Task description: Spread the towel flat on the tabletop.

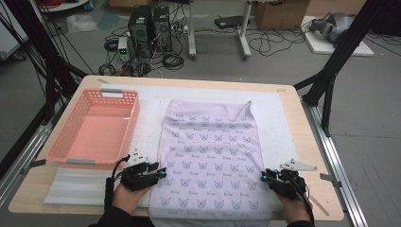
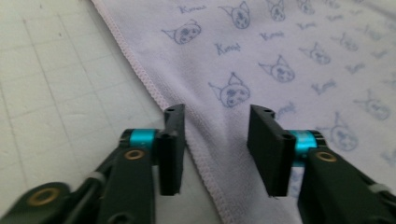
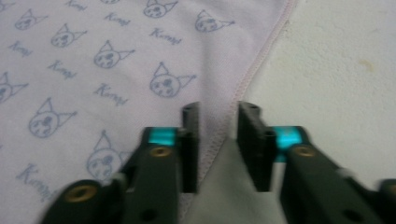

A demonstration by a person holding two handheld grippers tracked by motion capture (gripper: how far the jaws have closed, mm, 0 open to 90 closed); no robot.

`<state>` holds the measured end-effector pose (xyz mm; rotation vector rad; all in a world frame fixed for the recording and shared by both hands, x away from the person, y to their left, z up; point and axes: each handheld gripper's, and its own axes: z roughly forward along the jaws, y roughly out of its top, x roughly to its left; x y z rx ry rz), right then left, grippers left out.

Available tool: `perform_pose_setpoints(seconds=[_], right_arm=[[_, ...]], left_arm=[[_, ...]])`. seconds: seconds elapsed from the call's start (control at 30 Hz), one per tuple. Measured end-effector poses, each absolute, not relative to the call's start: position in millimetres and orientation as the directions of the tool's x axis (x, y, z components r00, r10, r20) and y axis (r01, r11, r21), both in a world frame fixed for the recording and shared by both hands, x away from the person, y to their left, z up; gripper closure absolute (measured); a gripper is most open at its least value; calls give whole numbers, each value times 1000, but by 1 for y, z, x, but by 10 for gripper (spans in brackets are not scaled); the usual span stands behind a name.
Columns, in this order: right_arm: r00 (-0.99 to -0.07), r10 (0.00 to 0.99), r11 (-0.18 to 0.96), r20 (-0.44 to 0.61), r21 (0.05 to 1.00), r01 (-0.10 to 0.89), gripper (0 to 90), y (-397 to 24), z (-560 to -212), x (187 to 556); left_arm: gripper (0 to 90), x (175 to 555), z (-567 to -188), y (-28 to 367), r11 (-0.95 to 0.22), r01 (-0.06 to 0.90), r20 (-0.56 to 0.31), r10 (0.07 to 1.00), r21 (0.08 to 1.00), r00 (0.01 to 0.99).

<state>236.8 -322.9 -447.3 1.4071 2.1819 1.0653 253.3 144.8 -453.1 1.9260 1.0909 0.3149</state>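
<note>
A lavender towel (image 1: pixel 210 151) printed with small cat faces lies flat on a white mat (image 1: pixel 276 118). My left gripper (image 1: pixel 161 172) sits at the towel's left edge near the front. In the left gripper view its jaws (image 2: pixel 215 116) stand apart over the stitched hem of the towel (image 2: pixel 280 56), not pressing it. My right gripper (image 1: pixel 265 176) is at the towel's right edge. In the right gripper view its jaws (image 3: pixel 218 112) leave a narrow gap, and the hem of the towel (image 3: pixel 116 56) runs through that gap.
A pink plastic basket (image 1: pixel 134 118) stands on the left of the wooden table (image 1: pixel 312 142), just behind my left gripper. The gridded mat (image 2: pixel 56 84) lies left of the towel. Black frame legs, computers and cables stand on the floor beyond.
</note>
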Motion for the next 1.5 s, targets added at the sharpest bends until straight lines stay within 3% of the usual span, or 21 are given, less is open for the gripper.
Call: perform_pose_setpoints(seconds=[0.03, 0.07, 0.77, 0.87, 0.93, 0.97, 1.0, 1.03, 1.2, 1.5], right_arm=[[-469, 873, 233, 129, 736, 636, 871, -324, -447, 237], [-467, 874, 231, 132, 732, 641, 880, -324, -447, 236], [-529, 833, 257, 162, 733, 629, 888, -347, -434, 200], [-530, 832, 253, 166, 735, 628, 887, -350, -434, 197], [-520, 838, 249, 166, 731, 635, 819, -347, -437, 201], [-506, 845, 237, 173, 727, 644, 697, -345, -439, 203], [-492, 853, 225, 172, 730, 645, 676, -344, -440, 203], [-495, 851, 220, 175, 737, 639, 668, -344, -439, 202], [-515, 844, 233, 153, 760, 607, 652, -351, -432, 187], [-611, 777, 328, 150, 732, 597, 641, -344, -441, 169]], left_arm=[[842, 253, -453, 145, -237, 573, -199, 779, 785, 595], [854, 252, -452, 145, -239, 579, -203, 779, 779, 594], [870, 222, -437, 172, -237, 602, -276, 722, 763, 634], [868, 224, -439, 169, -251, 590, -248, 733, 767, 634], [804, 226, -441, 166, -224, 595, -231, 773, 772, 591], [668, 226, -441, 166, -200, 599, -232, 792, 775, 565], [565, 224, -440, 167, -175, 598, -247, 793, 782, 557], [542, 221, -438, 169, -158, 589, -257, 789, 792, 558], [495, 207, -437, 175, -147, 569, -277, 759, 809, 589], [496, 188, -444, 171, -196, 570, -286, 709, 798, 644]])
